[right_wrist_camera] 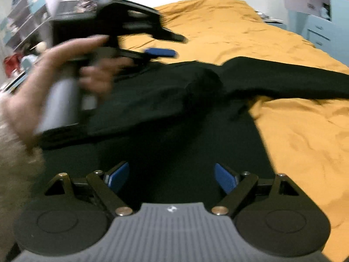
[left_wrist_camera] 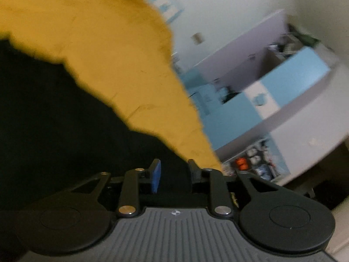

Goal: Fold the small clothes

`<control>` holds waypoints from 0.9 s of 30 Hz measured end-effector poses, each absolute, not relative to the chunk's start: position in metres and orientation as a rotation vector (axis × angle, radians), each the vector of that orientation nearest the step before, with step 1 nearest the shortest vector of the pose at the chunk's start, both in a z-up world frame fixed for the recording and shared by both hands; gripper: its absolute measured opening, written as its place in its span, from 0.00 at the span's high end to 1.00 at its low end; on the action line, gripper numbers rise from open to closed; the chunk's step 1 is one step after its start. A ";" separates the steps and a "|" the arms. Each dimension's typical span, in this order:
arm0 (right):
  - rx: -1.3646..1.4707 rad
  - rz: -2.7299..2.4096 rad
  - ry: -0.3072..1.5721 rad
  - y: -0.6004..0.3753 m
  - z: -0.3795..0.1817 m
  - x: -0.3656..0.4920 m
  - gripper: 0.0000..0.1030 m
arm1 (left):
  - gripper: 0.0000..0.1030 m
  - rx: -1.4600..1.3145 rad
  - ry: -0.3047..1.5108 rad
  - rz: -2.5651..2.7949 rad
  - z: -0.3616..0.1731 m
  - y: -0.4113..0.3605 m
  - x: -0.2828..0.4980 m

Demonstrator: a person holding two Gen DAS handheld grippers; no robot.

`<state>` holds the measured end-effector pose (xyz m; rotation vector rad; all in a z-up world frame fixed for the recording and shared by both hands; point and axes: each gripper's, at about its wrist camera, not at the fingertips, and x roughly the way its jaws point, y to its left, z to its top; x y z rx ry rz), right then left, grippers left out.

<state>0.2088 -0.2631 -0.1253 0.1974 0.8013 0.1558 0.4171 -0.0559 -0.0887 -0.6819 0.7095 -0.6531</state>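
Black gripper (right_wrist_camera: 172, 178), blue pads (right_wrist_camera: 224, 180), ribbed grey housing.

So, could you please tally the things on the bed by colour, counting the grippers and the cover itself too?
Black: 1, the garment spread out on the bed.
Mustard yellow: 1, the bed cover.
Black with blue pads: 2, the left gripper and the right gripper, both open with nothing between their pads.
Total: 4.

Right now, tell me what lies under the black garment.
The black garment lies spread on a mustard-yellow bedcover, which shows around it on the far and right sides. Whatever lies directly beneath the cloth is covered, so nothing more can be told.
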 end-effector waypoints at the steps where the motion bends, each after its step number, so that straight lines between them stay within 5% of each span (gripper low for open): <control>1: 0.212 0.143 0.796 -0.267 -0.125 0.210 0.21 | 0.50 -0.657 0.671 -0.655 -0.076 -0.045 0.410; 4: 0.268 0.134 0.753 -0.287 -0.122 0.222 0.26 | 0.33 -0.575 0.586 -0.611 -0.049 0.013 0.382; 6: 0.264 0.119 0.718 -0.295 -0.119 0.237 0.31 | 0.30 -0.529 0.569 -0.513 -0.045 0.056 0.361; 11: 0.247 0.103 0.638 -0.319 -0.123 0.306 0.37 | 0.30 -0.615 0.648 -0.206 -0.085 0.166 0.305; 20: 0.350 0.104 0.825 -0.310 -0.176 0.418 0.37 | 0.31 -0.998 0.705 0.010 -0.176 0.265 0.275; 22: 0.311 0.112 0.831 -0.298 -0.180 0.422 0.55 | 0.31 -1.035 0.714 0.003 -0.189 0.260 0.286; 24: 0.279 0.136 0.841 -0.289 -0.179 0.424 0.93 | 0.31 -1.060 0.723 0.002 -0.199 0.258 0.294; 27: 0.304 0.142 0.804 -0.287 -0.166 0.416 0.97 | 0.35 -1.068 0.711 0.055 -0.207 0.256 0.309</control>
